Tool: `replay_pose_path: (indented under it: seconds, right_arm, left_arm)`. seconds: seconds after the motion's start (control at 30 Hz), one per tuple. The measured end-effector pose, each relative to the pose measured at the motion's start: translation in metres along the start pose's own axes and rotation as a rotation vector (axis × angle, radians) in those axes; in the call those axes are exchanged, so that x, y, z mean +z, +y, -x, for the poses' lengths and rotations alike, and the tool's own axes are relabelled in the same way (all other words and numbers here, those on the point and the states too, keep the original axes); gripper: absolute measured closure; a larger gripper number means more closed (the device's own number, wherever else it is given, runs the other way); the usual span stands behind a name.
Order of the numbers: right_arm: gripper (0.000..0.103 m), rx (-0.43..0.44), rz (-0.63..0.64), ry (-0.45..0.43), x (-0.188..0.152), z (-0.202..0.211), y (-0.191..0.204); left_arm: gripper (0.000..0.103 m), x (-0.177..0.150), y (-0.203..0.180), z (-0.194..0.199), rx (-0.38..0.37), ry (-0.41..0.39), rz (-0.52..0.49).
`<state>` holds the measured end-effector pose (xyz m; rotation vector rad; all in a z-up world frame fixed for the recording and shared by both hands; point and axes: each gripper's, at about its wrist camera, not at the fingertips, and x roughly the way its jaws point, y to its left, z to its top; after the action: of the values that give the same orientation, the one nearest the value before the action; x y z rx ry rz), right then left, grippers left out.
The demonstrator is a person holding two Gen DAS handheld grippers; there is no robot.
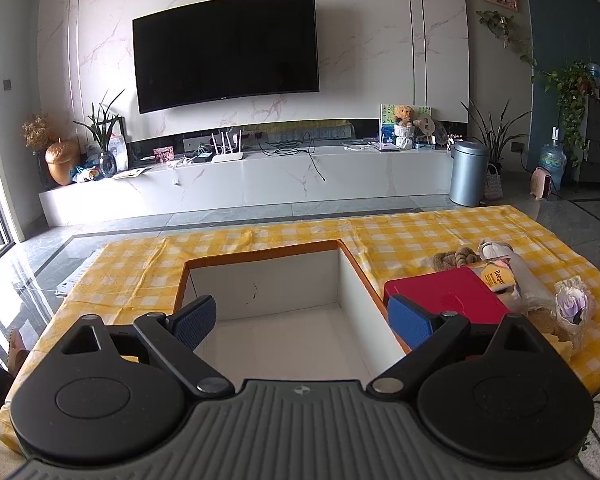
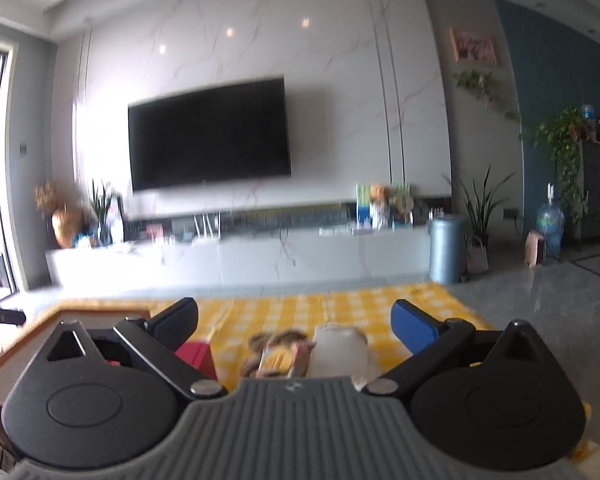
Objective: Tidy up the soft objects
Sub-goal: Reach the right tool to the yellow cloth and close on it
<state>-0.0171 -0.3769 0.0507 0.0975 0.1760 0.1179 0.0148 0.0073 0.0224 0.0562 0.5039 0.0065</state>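
Both grippers spread wide, gripping nothing: left gripper (image 1: 302, 320) poised above the bare white box (image 1: 352, 280), right gripper (image 2: 296, 326) aimed at the clutter. Soft objects heaped on the yellow checked tablecloth (image 1: 420, 228), at about 3 o'clock of the box: brown plush toy (image 1: 456, 258), white stuffed item (image 2: 340, 346), clear packet with a purple bloom (image 1: 574, 308), all crowding a red case (image 1: 448, 294). Right wrist view smeared, so aim likely uncertain. Risks: snagging a labelled packet (image 1: 496, 276) along with the plush, shoving the heap toward the table edge, pinching cloth instead of toy.
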Motion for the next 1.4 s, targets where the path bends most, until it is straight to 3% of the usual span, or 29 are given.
replay_pose_path:
  seconds: [0.07, 0.13, 0.2, 0.27, 0.37, 0.43, 0.5, 0.53, 0.63, 0.8, 0.9, 1.2, 1.23, 1.33, 1.37, 1.4]
  right_arm:
    - [0.002, -0.045, 0.033, -0.059, 0.005, 0.008, -0.010]
    - [0.002, -0.097, 0.088, -0.042, 0.008, 0.007, -0.015]
    - [0.002, -0.144, 0.109, 0.063, 0.009, -0.008, -0.019]
    - [0.002, -0.159, 0.113, 0.245, 0.006, -0.030, -0.024]
    - [0.003, -0.094, 0.116, 0.418, -0.005, -0.057, -0.021]
    - [0.012, 0.009, 0.137, 0.453, -0.009, -0.069, -0.010]
    - [0.047, 0.098, 0.157, 0.497, -0.014, -0.079, 0.005]
    - [0.051, 0.129, 0.165, 0.539, -0.018, -0.089, 0.015]
    - [0.052, 0.151, 0.221, 0.633, -0.034, -0.112, 0.035]
    - [0.050, 0.111, 0.231, 0.780, -0.058, -0.156, 0.038]
    - [0.050, 0.073, 0.215, 0.813, -0.069, -0.170, 0.034]
    - [0.053, 0.075, 0.243, 0.893, -0.083, -0.184, 0.037]
    - [0.055, 0.077, 0.243, 0.895, -0.084, -0.184, 0.037]
    - [0.078, 0.112, 0.233, 0.892, -0.083, -0.181, 0.037]
    - [0.093, 0.106, 0.248, 0.887, -0.083, -0.180, 0.039]
    - [0.099, 0.091, 0.269, 0.878, -0.083, -0.179, 0.041]
  left_arm:
    - [0.000, 0.004, -0.003, -0.002, -0.023, 0.014, 0.014]
    - [0.000, 0.007, -0.009, -0.004, -0.043, 0.030, 0.019]
    - [0.000, 0.008, -0.017, -0.007, -0.055, 0.044, 0.006]
    - [0.000, 0.009, -0.028, -0.010, -0.071, 0.057, -0.026]
    - [0.000, 0.012, -0.041, -0.015, -0.105, 0.076, -0.057]
    - [0.000, 0.014, -0.049, -0.018, -0.106, 0.076, -0.073]
    - [0.000, 0.015, -0.056, -0.020, -0.104, 0.074, -0.092]
    - [0.000, 0.015, -0.059, -0.021, -0.105, 0.074, -0.102]
    - [0.000, 0.014, -0.064, -0.025, -0.111, 0.080, -0.121]
    - [0.000, 0.011, -0.064, -0.031, -0.106, 0.097, -0.132]
    - [0.000, 0.008, -0.061, -0.035, -0.112, 0.107, -0.121]
    - [0.000, 0.004, -0.061, -0.034, -0.157, 0.112, -0.133]
    - [0.000, 0.004, -0.061, -0.033, -0.158, 0.112, -0.133]
    - [0.000, 0.004, -0.061, -0.033, -0.155, 0.111, -0.134]
    - [0.000, 0.004, -0.061, -0.033, -0.154, 0.111, -0.135]
    - [0.000, 0.004, -0.061, -0.033, -0.153, 0.113, -0.136]
